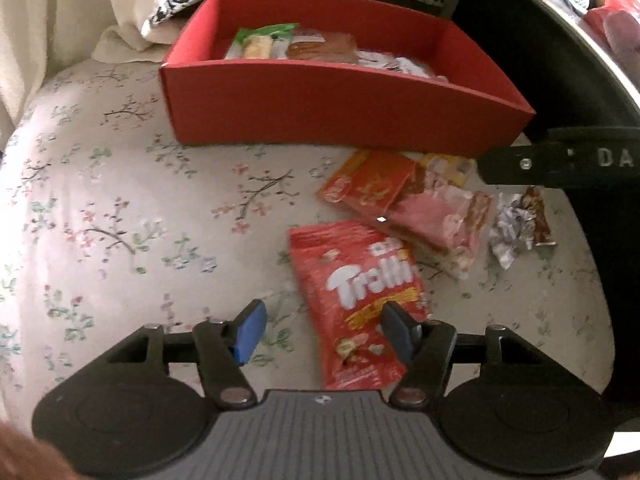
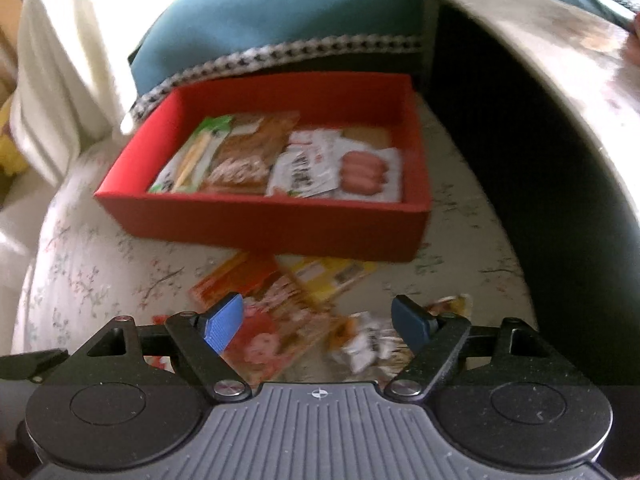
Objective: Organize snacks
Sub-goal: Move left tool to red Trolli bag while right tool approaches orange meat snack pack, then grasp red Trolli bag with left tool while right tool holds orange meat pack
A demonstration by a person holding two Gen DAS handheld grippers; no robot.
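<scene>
We see the red Trolli bag (image 1: 360,300) lying flat on the flowered cloth (image 1: 120,200), near side of the red box (image 1: 320,120). Our left gripper (image 1: 324,330) hangs over its lower half, jaws apart, nothing clamped. Just right of the bag lie an orange packet (image 1: 372,184), a pink packet (image 1: 440,216) and a crumpled wrapper (image 1: 510,228). Our right gripper (image 2: 318,326) hovers above these, jaws spread wide and empty. The box (image 2: 280,224) holds a green pack (image 2: 192,156) and a sausage pack (image 2: 364,174)

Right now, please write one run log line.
left tongs: open over Trolli bag | right tongs: open, empty | red box: partly filled
</scene>
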